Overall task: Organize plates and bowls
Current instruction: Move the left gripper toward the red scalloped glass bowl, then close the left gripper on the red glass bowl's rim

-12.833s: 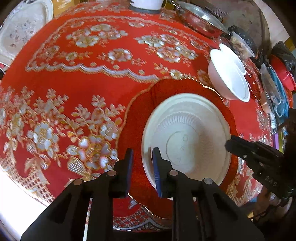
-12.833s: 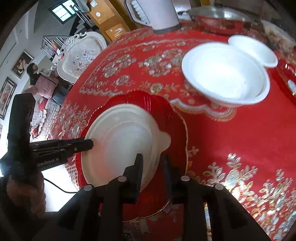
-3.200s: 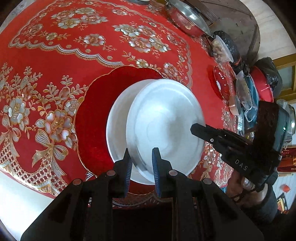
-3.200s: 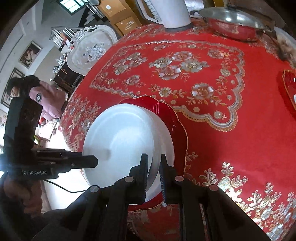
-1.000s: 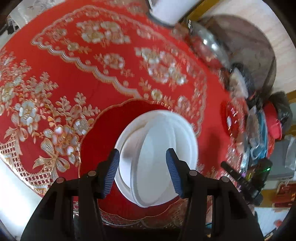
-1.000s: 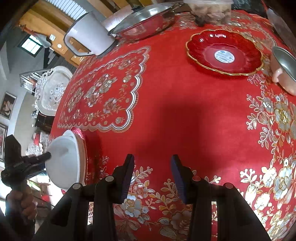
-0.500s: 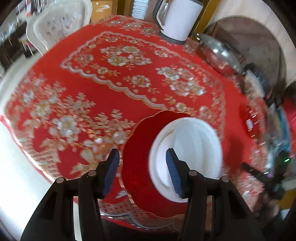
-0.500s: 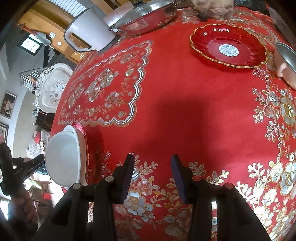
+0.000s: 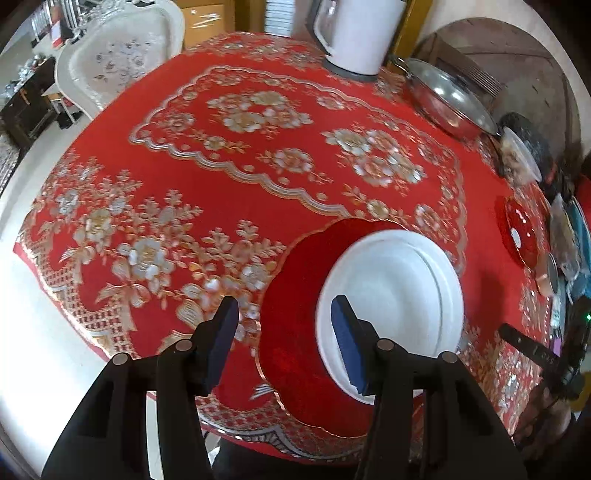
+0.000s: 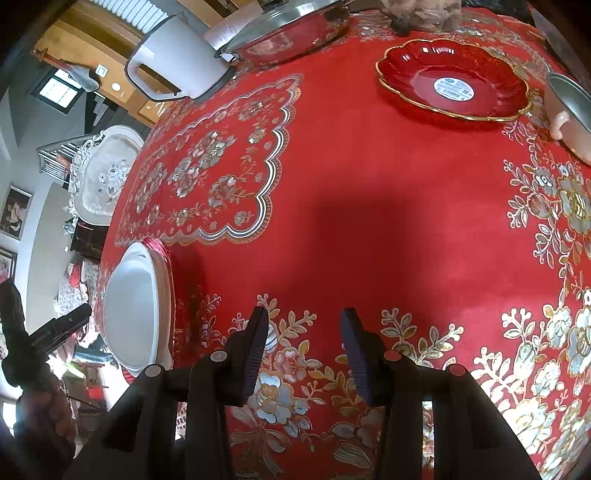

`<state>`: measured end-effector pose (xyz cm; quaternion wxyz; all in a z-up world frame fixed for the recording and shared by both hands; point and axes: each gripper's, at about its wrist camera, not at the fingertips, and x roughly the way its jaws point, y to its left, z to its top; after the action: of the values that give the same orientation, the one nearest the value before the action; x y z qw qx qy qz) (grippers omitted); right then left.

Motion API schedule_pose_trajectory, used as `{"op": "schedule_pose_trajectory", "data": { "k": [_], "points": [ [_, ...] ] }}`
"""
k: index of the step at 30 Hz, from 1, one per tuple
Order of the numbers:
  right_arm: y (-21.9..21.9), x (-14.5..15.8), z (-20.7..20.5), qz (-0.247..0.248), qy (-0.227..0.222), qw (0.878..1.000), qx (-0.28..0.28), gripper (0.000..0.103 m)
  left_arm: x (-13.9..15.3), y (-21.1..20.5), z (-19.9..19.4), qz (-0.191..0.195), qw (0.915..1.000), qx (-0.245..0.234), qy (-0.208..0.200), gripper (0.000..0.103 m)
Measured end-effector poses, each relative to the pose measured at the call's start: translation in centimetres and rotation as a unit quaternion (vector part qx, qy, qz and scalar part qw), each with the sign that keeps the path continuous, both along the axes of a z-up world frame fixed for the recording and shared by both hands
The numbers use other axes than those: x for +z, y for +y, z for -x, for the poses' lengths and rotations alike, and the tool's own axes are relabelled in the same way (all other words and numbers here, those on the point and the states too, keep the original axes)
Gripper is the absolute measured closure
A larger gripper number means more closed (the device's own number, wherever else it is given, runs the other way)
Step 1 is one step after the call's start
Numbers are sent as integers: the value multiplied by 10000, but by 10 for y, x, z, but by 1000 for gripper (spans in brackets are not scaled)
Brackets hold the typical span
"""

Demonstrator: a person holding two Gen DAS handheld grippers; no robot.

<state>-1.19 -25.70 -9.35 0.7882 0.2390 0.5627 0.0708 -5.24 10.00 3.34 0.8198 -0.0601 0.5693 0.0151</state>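
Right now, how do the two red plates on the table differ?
The near red plate carries stacked white bowls; the far red plate holds no dishes, showing only a round sticker. The near one sits at the table's edge, the far one among other dishes. Both have scalloped gold rims.

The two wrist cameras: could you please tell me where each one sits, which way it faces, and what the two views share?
Left wrist: sits on the left gripper, above the table's near edge, looking down and across at the white bowls stacked on a red plate; its open fingers show, and the right gripper at right.
Right wrist: sits on the right gripper, looking across the red tablecloth toward a second red plate; its open fingers show, and the left gripper at left.
Shared: the bowls, both plates, the white jug and the lidded pan.
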Motion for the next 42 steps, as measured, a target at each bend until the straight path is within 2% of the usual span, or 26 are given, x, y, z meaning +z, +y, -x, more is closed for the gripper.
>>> {"op": "schedule_pose_trajectory", "data": {
  "k": [4, 9, 14, 17, 19, 22, 24, 28, 30, 32, 34, 36, 42],
  "points": [
    [-1, -2, 1, -20, 15, 10000, -53, 59, -15, -4, -2, -81, 9995, -92, 288, 52],
    [-3, 1, 1, -19, -49, 9999, -86, 59, -21, -4, -3, -62, 9990, -70, 428, 52],
    [-19, 6, 4, -35, -146, 9995, -264, 59, 2, 1, -12, 42, 9999, 149, 50, 52],
    [-37, 13, 3, -21, -285, 9986, -448, 59, 28, -16, -28, 246, 9989, 35, -400, 52],
    [-58, 23, 2, 62, -460, 9967, -666, 59, 46, -44, -43, 447, 9962, -286, -694, 52],
    [-86, 39, -2, 192, -697, 9936, -862, 59, 61, -97, -64, 650, 9894, -953, -879, 52],
    [-108, 52, -6, 303, -927, 9906, -956, 59, 64, -147, -75, 705, 9819, -1492, -933, 39],
    [-145, 80, -19, 563, -1528, 9823, -924, 59, 56, -240, -94, 856, 9636, -2388, -844, 38],
    [-160, 93, -30, 743, -2023, 9739, -708, 58, 47, -279, -103, 936, 9562, -2667, -759, 38],
    [-169, 97, -38, 942, -2270, 9679, -524, 57, 32, -311, -115, 921, 9536, -2803, -602, 38],
    [-179, 93, -53, 1097, -2258, 9671, -400, 57, 11, -339, -129, 927, 9526, -2880, -334, 38],
    [-193, 81, -69, 1157, -2046, 9711, -418, 57, -9, -359, -140, 932, 9540, -2847, -107, 38],
    [-213, 46, -102, 1268, -1536, 9793, -369, 57, -38, -385, -152, 761, 9585, -2746, 56, 38]
  ]
}}
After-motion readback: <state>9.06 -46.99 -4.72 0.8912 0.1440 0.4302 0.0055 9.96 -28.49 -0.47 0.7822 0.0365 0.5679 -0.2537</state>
